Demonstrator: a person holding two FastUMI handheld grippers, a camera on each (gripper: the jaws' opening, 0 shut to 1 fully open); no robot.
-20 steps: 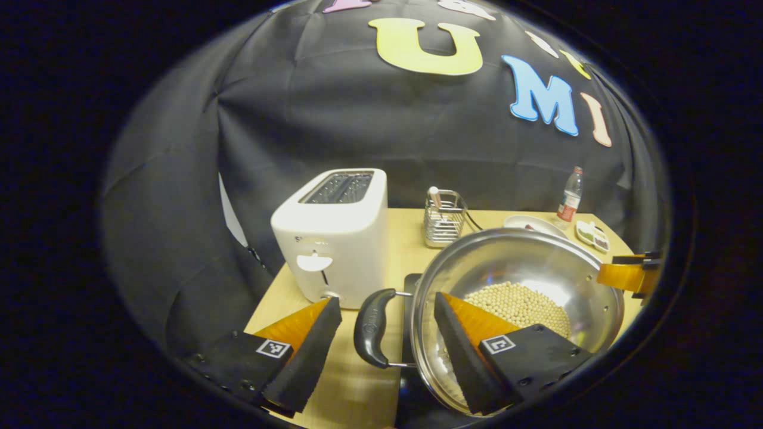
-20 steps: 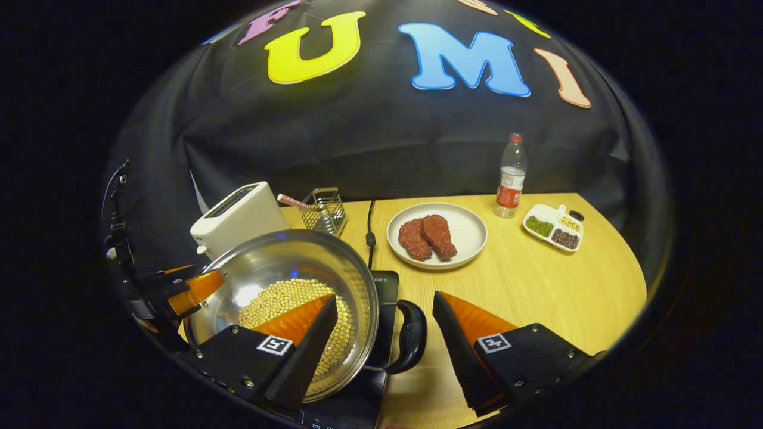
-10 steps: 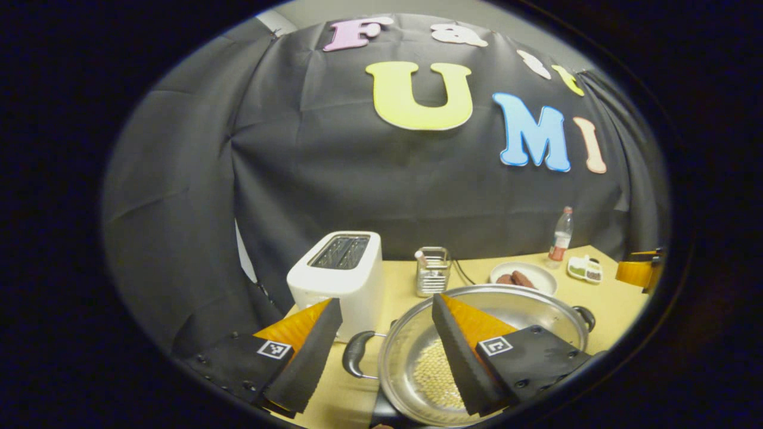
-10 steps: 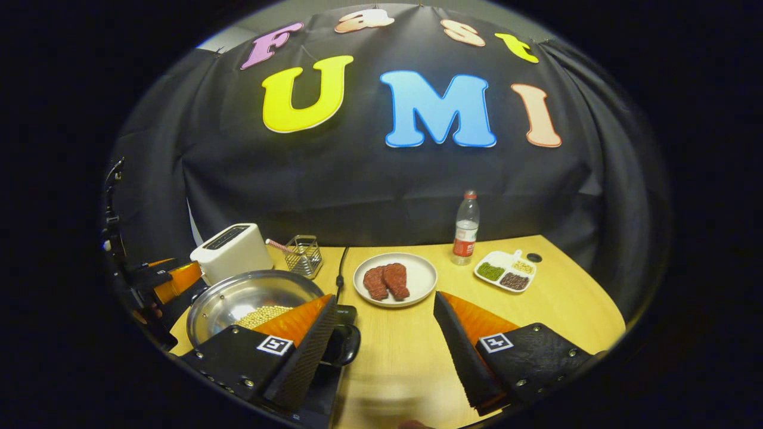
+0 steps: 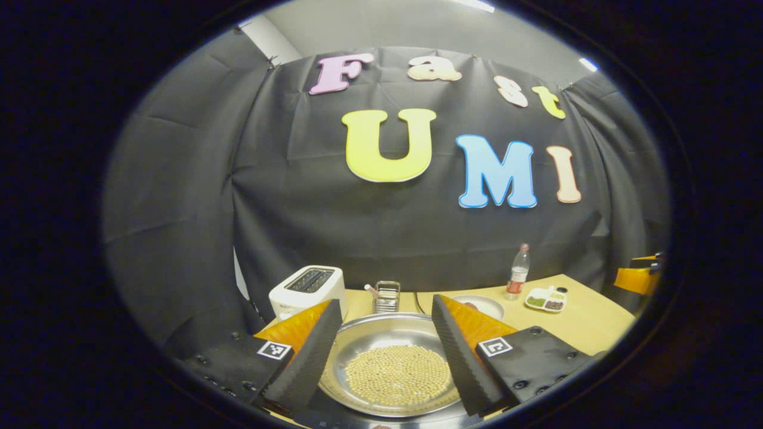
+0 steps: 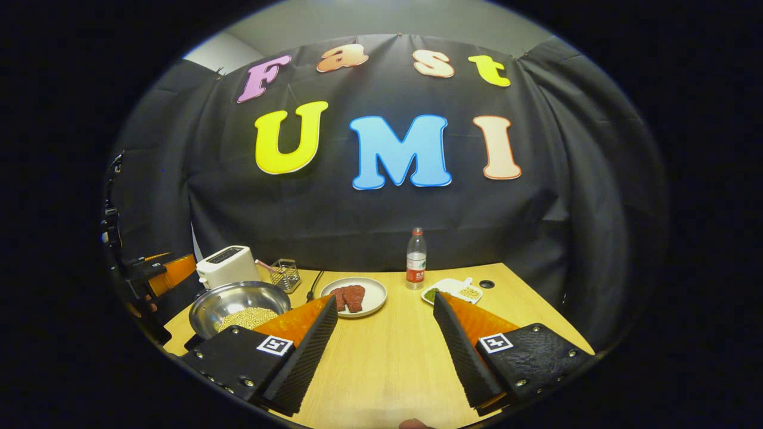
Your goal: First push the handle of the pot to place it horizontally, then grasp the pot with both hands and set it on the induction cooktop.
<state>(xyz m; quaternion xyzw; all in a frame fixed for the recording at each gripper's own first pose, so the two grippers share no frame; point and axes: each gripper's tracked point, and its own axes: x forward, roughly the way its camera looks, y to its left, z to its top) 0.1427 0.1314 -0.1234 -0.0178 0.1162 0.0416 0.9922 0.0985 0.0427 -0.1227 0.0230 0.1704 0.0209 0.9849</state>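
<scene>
Both claws (image 5: 386, 345) (image 6: 386, 339) open, pot (image 5: 393, 363) on cooktop (image 5: 334, 417)

The left gripper view looked forward between its parted fingers, over the steel pot (image 5: 390, 363) just ahead. The right gripper view faced bare wooden table (image 6: 393, 351), the pot off to its left. Both shared the toaster (image 5: 307, 291) (far back) and water bottle (image 6: 416, 258).

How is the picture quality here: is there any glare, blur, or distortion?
Left gripper view: sharp, and the pot shows soft reflections, no harsh glare. Right gripper view: also sharp, the table evenly lit, its far edge bowed by the fisheye lens.
</scene>
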